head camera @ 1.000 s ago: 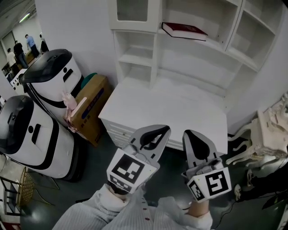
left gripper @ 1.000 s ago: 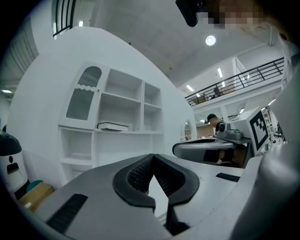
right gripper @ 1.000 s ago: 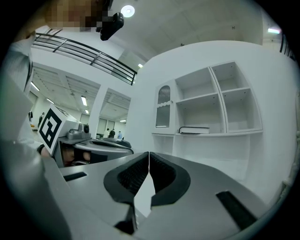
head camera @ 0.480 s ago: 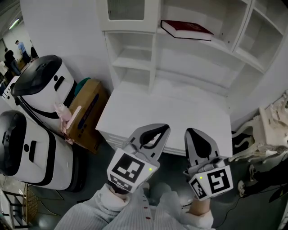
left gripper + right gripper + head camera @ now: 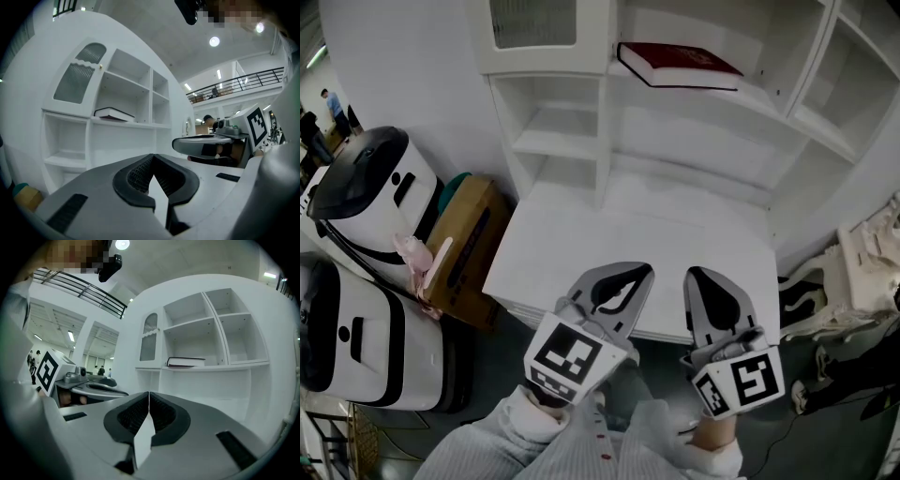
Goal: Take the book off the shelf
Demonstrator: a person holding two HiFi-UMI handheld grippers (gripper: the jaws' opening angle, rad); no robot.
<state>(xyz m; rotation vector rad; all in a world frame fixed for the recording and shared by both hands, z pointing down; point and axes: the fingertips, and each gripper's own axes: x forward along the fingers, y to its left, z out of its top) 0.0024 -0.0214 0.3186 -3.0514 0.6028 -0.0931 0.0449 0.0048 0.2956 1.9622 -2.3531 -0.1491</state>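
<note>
Book (image 5: 675, 66): dark red cover, lying flat on a board of the white shelf (image 5: 609, 141), at 12 to 1 o'clock in the head view. Nothing touches it. A cupboard door with a glass front (image 5: 534, 23) sits just beside it at 9 o'clock. The book also shows in the left gripper view (image 5: 114, 113) and the right gripper view (image 5: 186, 362), flat on the same board.

Left gripper (image 5: 623, 274): at 6 o'clock in the head view, over the near edge of the desk top (image 5: 656, 234), well apart from the book. Jaws are pressed together at the tips (image 5: 152, 157), nothing between them.

Right gripper (image 5: 703, 279): just beside the left one, at its 3 o'clock, pointing the same way. Jaws are pressed together (image 5: 148, 394), also empty.

Both point level at the shelf.

Cardboard box (image 5: 464, 244) is on the floor at 9 o'clock, against the desk side. Two white machines (image 5: 366, 187) stand at 8 to 9 o'clock, beyond the box.
</note>
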